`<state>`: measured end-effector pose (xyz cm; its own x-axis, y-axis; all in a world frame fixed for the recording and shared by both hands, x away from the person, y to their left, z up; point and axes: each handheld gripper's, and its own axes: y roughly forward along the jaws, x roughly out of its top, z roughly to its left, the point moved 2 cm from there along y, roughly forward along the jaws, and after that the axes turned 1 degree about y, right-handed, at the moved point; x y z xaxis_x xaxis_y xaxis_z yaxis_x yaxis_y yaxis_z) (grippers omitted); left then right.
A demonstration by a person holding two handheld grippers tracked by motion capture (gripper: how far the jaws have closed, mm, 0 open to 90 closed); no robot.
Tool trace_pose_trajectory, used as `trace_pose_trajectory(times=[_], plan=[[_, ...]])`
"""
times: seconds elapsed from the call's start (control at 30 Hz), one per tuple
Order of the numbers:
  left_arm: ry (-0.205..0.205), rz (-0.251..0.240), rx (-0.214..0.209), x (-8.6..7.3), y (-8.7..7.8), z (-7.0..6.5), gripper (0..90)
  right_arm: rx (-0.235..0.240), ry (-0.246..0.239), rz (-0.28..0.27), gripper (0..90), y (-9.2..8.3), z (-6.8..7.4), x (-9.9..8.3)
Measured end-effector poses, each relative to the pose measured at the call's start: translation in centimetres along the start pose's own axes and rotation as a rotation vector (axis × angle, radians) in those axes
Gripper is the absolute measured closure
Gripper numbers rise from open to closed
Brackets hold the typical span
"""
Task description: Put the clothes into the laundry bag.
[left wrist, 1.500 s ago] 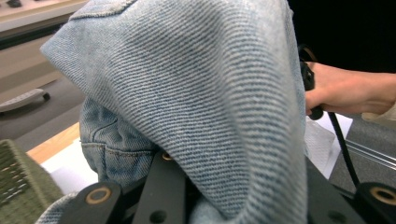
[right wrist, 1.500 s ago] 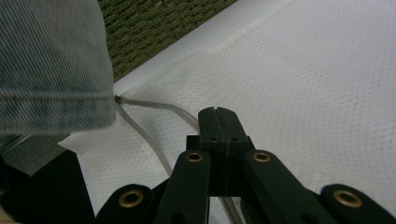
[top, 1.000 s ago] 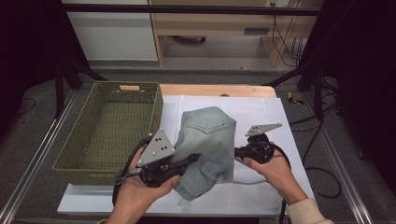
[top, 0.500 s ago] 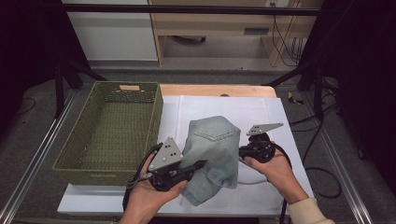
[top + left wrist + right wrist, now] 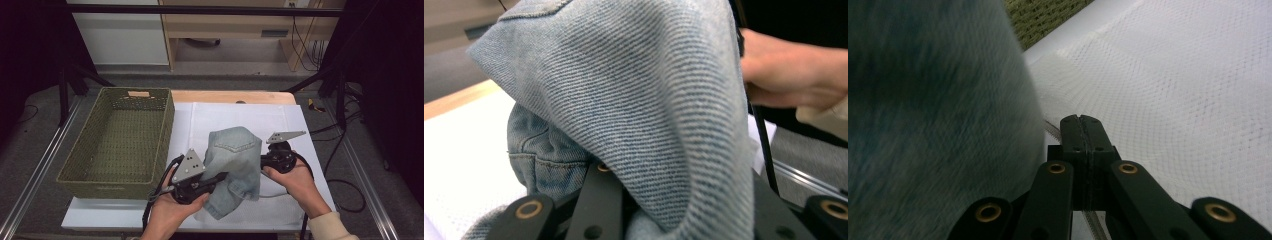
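The table [image 5: 310,205] in front of me is covered by a white mesh cloth [image 5: 220,120], and on its left stands a green woven basket [image 5: 120,140], its right wall just beside the cloth's left part. Between my two hands, on the cloth, sits the piece of light blue denim [image 5: 235,165], a pair of jeans bunched into a hump with a stitched back pocket facing up; its lower end trails toward my side of the table.

My left gripper [image 5: 220,178] comes in low from the left, and the denim drapes right over its jaws. In the left gripper view the fabric [image 5: 649,100] falls in a thick fold across both black jaws and hides their tips, with more folds and a seam lying under it. The jaws stand partly apart with cloth between them, and I read them as clamped on that fold, though the pads themselves are buried.

My right gripper [image 5: 262,161] sits at the denim's right edge, touching it in the high view. In the right gripper view its jaws [image 5: 1083,131] are pressed fully together, tip to tip, above the white mesh, and the denim [image 5: 933,125] rises as a blurred wall just to their left. I cannot tell whether an edge of the fabric is caught between them.
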<state>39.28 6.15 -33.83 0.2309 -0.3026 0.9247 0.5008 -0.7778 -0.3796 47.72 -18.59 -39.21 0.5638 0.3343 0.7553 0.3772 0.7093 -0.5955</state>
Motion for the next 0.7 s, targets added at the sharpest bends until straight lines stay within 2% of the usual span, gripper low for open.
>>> trace_pose_trajectory(times=[0.17, 0.27, 0.5, 0.7], plan=[[-0.018, -0.025, 0.012, -0.4, 0.8, 0.2, 73.9, -0.003, 0.003, -0.001, 90.0, 0.0, -0.2, 0.0], [0.001, 0.004, 0.014, -1.1, 1.4, 0.0, 73.9, -0.008, 0.008, -0.003, 90.0, 0.0, -0.4, -0.1], [-0.002, 0.039, 0.009, -2.8, 1.7, -0.1, 73.9, -0.015, 0.013, -0.008, 90.0, -0.3, -0.7, 0.1], [0.001, 0.062, 0.003, -3.6, 1.7, -0.2, 73.9, -0.029, 0.017, -0.018, 90.0, -0.7, -0.9, 0.4]])
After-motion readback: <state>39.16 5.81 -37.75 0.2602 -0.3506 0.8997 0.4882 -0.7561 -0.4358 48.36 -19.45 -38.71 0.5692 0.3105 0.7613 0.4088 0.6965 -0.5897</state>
